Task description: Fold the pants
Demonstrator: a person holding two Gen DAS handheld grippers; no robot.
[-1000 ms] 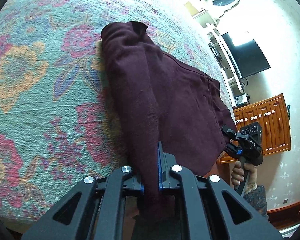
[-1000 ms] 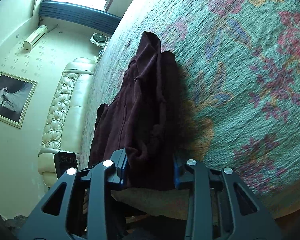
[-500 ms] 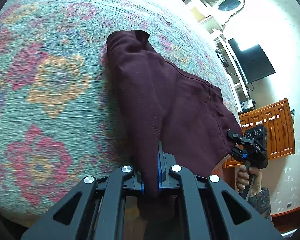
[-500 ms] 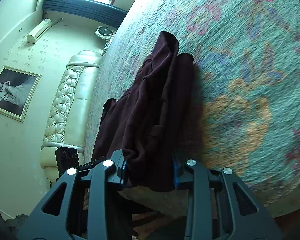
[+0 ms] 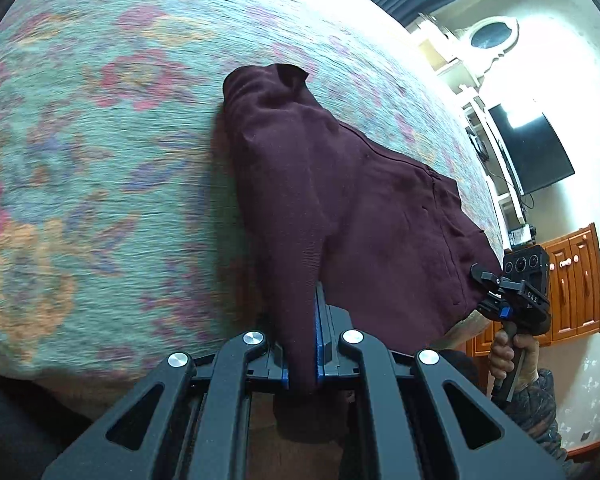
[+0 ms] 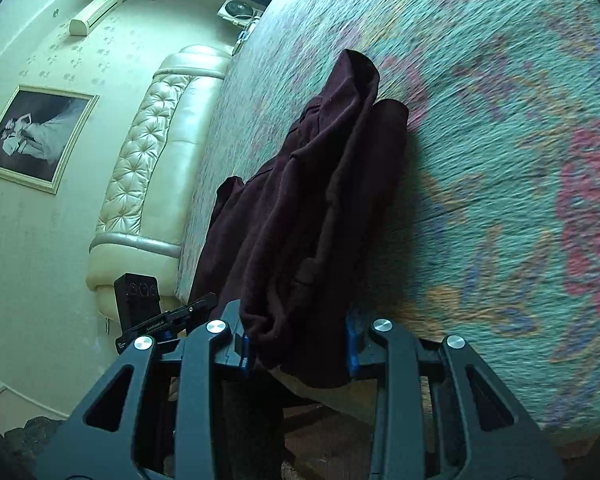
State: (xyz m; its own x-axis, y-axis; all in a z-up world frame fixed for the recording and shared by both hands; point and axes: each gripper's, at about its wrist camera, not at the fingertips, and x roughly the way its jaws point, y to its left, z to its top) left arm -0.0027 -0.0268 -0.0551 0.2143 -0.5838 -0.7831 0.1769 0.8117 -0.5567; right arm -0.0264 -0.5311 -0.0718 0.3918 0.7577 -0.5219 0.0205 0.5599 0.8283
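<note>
Dark maroon pants (image 5: 340,208) lie bunched on a floral bedspread (image 5: 100,160), stretched toward the near bed edge. My left gripper (image 5: 302,360) is shut on a fold of the pants at that edge. My right gripper (image 6: 296,344) is closed on a thick bunch of the same pants (image 6: 300,220), jaws held apart by the cloth. The right gripper also shows in the left wrist view (image 5: 512,296), held in a hand. The left gripper shows in the right wrist view (image 6: 160,320), at the pants' far corner.
A cream tufted headboard (image 6: 148,184) and a framed photo (image 6: 32,136) are at the left in the right wrist view. A wall TV (image 5: 532,152) and a wooden cabinet (image 5: 572,280) stand beyond the bed. The floor lies below the bed edge.
Both grippers have pulled the pants along the bedspread toward the near edge. The floral pattern has slid under the cloth. Both grips have held.
</note>
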